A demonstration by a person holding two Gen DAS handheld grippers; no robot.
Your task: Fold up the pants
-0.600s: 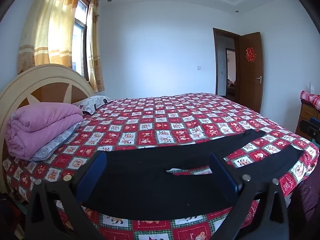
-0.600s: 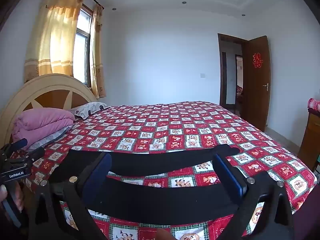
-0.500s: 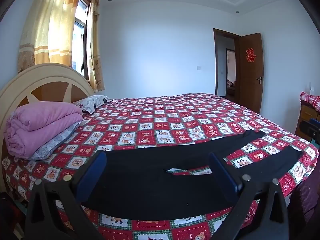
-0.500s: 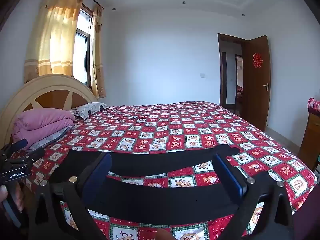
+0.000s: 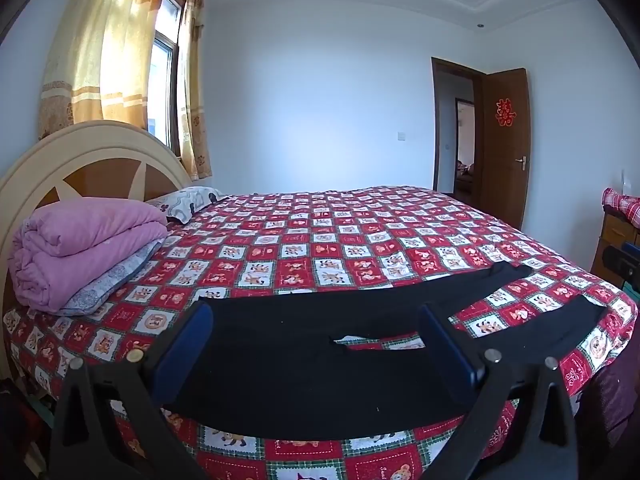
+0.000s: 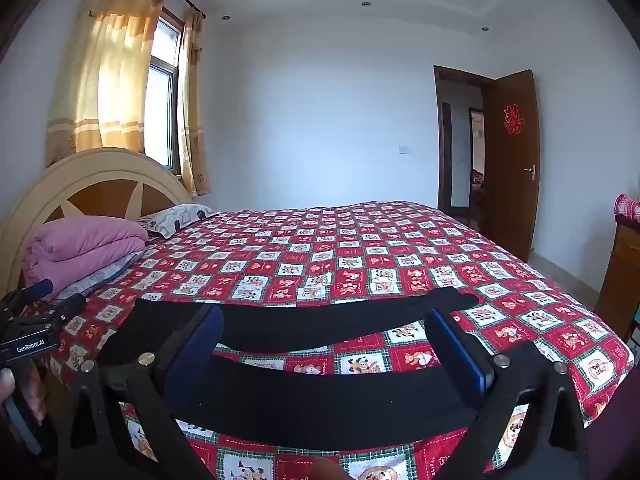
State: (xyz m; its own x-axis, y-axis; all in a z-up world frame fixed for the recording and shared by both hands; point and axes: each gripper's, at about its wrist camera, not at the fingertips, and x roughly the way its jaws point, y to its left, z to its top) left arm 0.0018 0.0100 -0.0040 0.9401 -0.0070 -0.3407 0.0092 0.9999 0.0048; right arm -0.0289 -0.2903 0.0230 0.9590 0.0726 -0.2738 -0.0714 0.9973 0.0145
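The only readable lettering is "GenRobot.AI" on the label of your left gripper (image 6: 30, 322), which shows at the lower left edge of the right wrist view, above your hand (image 6: 10, 390) on its handle. A red paper character hangs on the brown door (image 5: 506, 148) at the right of both frames; its strokes are too small to read.

Your left gripper (image 5: 316, 334) stands wide open with nothing between its blue pads, and so does your right gripper (image 6: 326, 330); both hover over the near edge of the bed.

The black pants (image 5: 304, 356) lie flat across the lower middle of the frame on the red checked bedspread (image 5: 320, 248). The left wrist view shows the waist and crotch where the legs split; the right wrist view shows two separate legs. A folded pink quilt (image 5: 80, 244) sits mid-left.
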